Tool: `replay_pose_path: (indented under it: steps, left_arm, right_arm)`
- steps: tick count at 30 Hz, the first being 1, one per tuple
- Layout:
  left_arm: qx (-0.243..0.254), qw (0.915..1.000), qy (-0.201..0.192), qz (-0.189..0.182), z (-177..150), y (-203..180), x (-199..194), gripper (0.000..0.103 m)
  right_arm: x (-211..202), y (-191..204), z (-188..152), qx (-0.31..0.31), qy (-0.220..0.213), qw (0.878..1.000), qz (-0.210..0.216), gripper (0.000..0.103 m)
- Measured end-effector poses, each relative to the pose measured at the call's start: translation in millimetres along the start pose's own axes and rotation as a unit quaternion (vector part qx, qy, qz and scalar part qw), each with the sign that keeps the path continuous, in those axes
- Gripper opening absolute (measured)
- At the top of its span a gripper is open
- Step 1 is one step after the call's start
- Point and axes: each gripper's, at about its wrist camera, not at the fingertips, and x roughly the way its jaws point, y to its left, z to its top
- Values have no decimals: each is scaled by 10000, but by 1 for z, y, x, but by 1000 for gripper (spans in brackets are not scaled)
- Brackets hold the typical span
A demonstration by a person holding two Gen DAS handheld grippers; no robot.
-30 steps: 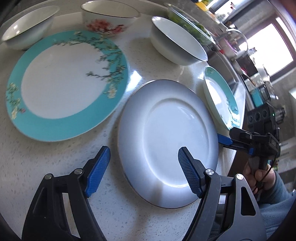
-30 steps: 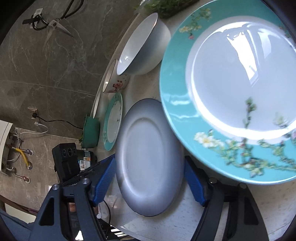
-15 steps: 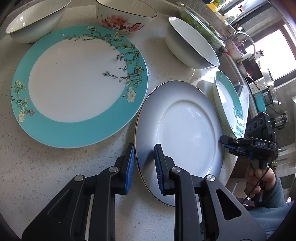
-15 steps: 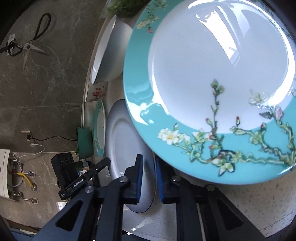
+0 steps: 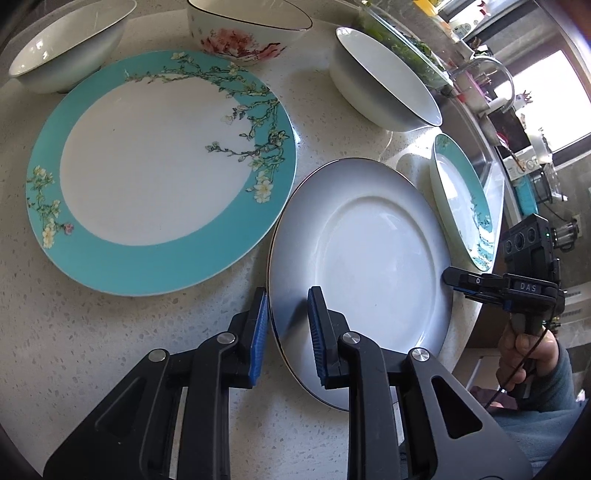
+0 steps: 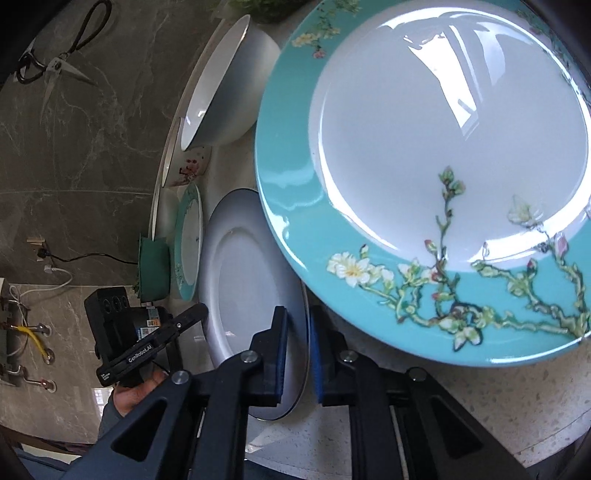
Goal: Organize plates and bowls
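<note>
Grey-white porcelain is what both tools hold: the grey plate [image 5: 369,258] lies on the speckled countertop [image 5: 110,350], and its rim is taken from two opposite sides. In the left wrist view, the left gripper [image 5: 286,325] has its blue pads [image 5: 258,332] closed on the near rim of this plate, one pad outside the edge and one over the plate surface. At the far rim, the right gripper [image 5: 458,278] is seen with a hand [image 5: 524,354] below it.

In the right wrist view, the right gripper [image 6: 297,354] is clamped on the plate rim in the same manner, and the edge passes between its pads. The left gripper [image 6: 184,321] is seen at the other side.

A large teal plate [image 5: 159,173] with a flower branch pattern is placed just beside the grey plate (the two rims seem to touch or nearly touch). A second teal plate [image 5: 465,195] lies at the other side of the grey one. Behind are three bowls: a white bowl [image 5: 70,48], a floral bowl [image 5: 243,33] and a grey bowl [image 5: 384,81]. Scissors [image 6: 55,59] hang on the stone wall.
</note>
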Motion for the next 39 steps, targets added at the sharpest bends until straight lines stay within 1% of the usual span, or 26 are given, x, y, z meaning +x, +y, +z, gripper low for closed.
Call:
replay_pose_path:
  steps: [4,8,14,23,27,30,37,39]
  left_arm:
    - [-72,10000,-56,13,-11,-1,-3,18]
    - [-153,9998,-115,19,-25,-1,-9,18]
    - [-261,9990,-349,42,-55,-1,-39,18]
    - [-701,9954,-637,169,-108,27,-83,18]
    - [-852,9935,-719,219,-127,45,-95,18]
    - [-926,9925,-764,249,-134,54,-96,18]
    - [-918,9927,-739,264,-143,71,-84,18]
    - [-857,9934,-684,328,-142,71,-78,18]
  right_arm:
    - [-1,5,-3,-205,-21,9996,-216,16]
    - [1,10,-8,-319,45,9991,-267,18]
    - [1,34,-19,-653,177,9972,-324,19]
    - [32,77,-44,-1225,553,9903,-341,21]
    - [47,95,-55,-1479,706,9858,-365,23]
    - [55,105,-58,-1631,788,9825,-423,24]
    - [61,108,-54,-1749,830,9793,-585,24]
    - [63,107,-54,-1763,840,9785,-662,24]
